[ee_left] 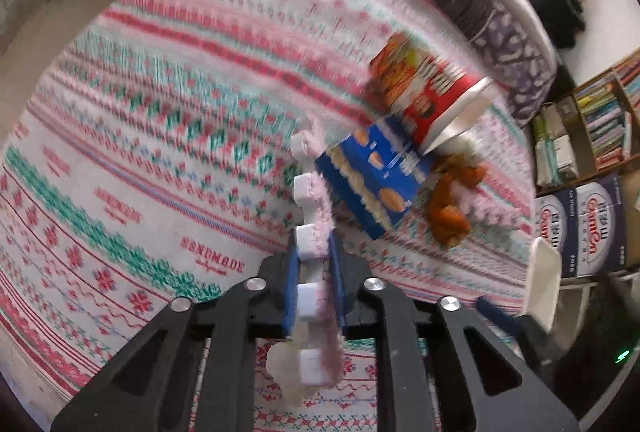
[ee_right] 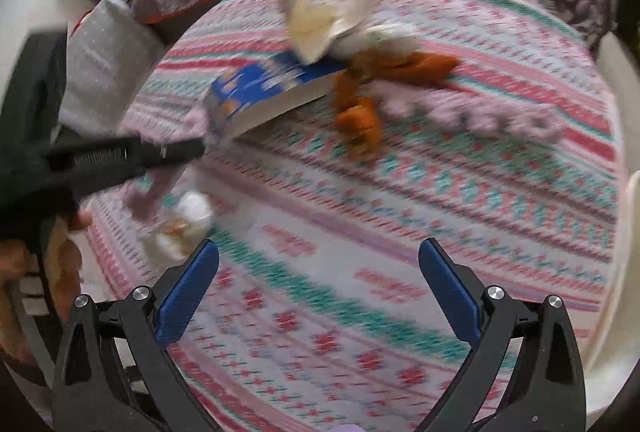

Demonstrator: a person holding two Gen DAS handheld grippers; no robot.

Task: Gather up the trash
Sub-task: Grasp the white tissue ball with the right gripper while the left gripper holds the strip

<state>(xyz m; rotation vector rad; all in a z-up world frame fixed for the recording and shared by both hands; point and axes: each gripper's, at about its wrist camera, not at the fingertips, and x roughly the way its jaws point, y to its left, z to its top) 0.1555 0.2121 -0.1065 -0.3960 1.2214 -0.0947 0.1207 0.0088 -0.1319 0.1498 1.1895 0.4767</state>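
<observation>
My left gripper (ee_left: 314,260) is shut on a pink fuzzy strip with white blocks (ee_left: 314,208), held above the patterned bedspread (ee_left: 160,112). Ahead on the bed lie a blue snack box (ee_left: 372,176), a red snack carton (ee_left: 428,92) and an orange crumpled wrapper (ee_left: 452,200). My right gripper (ee_right: 320,296) is open and empty over the bedspread (ee_right: 400,232). In the right wrist view the blue box (ee_right: 272,88), the orange wrapper (ee_right: 360,112), an opened cream carton (ee_right: 324,16), a second pink fuzzy strip (ee_right: 472,112) and a crumpled white wrapper (ee_right: 188,220) lie ahead. The left gripper (ee_right: 200,148) shows at the left.
Dark patterned pillows (ee_left: 480,4) line the far edge of the bed. A bookshelf (ee_left: 588,128) and cardboard boxes (ee_left: 580,224) stand to the right. A white bin rim (ee_left: 544,280) shows at the right. A grey cushion (ee_right: 104,60) lies at the left.
</observation>
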